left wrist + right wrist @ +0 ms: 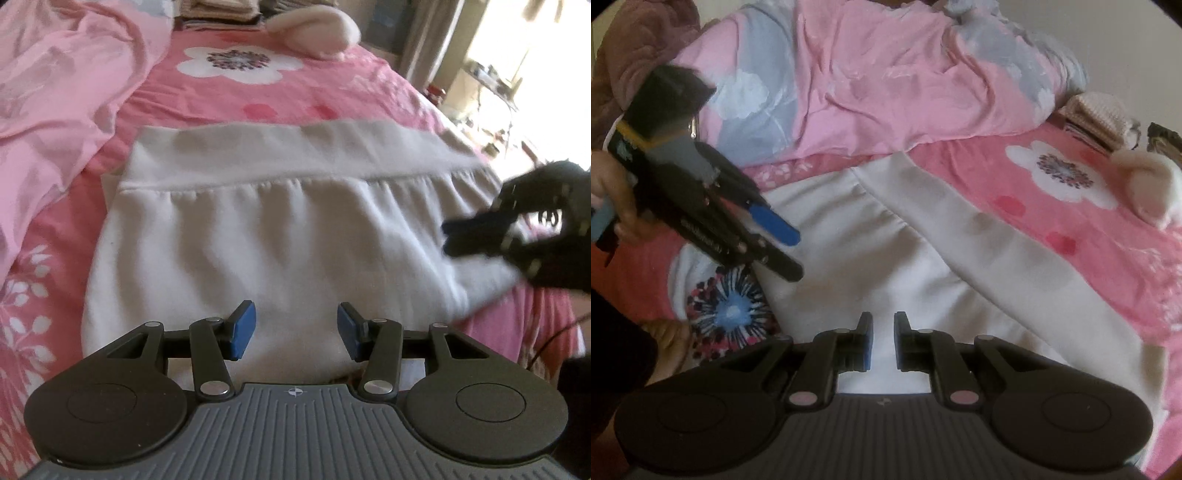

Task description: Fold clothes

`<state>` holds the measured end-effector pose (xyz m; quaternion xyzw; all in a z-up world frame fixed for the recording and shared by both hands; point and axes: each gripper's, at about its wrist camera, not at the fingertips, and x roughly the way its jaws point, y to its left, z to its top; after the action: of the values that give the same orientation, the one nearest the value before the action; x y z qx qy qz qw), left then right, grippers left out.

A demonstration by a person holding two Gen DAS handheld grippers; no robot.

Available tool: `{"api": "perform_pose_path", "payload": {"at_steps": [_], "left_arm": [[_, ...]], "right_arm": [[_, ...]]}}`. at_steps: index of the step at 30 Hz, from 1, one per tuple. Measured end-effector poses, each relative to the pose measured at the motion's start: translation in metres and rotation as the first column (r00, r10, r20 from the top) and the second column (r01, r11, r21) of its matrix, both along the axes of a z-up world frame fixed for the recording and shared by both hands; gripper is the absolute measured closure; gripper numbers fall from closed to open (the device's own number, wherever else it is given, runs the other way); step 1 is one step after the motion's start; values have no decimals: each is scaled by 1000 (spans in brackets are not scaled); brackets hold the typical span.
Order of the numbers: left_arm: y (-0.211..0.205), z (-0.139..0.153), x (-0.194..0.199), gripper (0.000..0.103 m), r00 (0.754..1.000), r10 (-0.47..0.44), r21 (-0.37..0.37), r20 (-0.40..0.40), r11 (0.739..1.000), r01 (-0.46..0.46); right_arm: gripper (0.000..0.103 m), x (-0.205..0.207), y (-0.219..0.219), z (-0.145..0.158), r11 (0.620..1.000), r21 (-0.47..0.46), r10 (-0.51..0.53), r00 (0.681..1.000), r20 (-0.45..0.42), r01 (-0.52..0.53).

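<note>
Left wrist view: the white garment [280,229] lies spread flat on the pink floral bed [325,96], and the left claw [296,330] hovers over its near edge, jaws wide apart, holding nothing. Right wrist view: the right claw [883,341] hangs above the same cloth, jaws narrowly parted with white fabric showing between them, gripping nothing.
</note>
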<state>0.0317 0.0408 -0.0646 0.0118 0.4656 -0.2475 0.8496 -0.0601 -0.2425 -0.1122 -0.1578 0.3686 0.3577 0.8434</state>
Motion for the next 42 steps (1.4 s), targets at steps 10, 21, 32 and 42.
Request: {"api": "perform_pose_path", "payload": {"at_steps": [10,21,32,42], "left_arm": [[-17,-6,27,54,998,62,-12,-16,998,-62],[-39,-19,27,20,997,75,44,-19,996,-74],[-51,-22,30,1,995,94,42,-43,995,-92],[-49,-16,32,1,991,120,11,-58,993,-119]], "right_arm": [[81,24,-18,-19,984,49,-163,971,-172,174],[77,34,-21,-43,967,11,-253,964,-86,255],[76,39,-27,-6,941,30,-336,941,-31,337],[63,52,-47,-41,903,-52,-422,904,69,426]]}}
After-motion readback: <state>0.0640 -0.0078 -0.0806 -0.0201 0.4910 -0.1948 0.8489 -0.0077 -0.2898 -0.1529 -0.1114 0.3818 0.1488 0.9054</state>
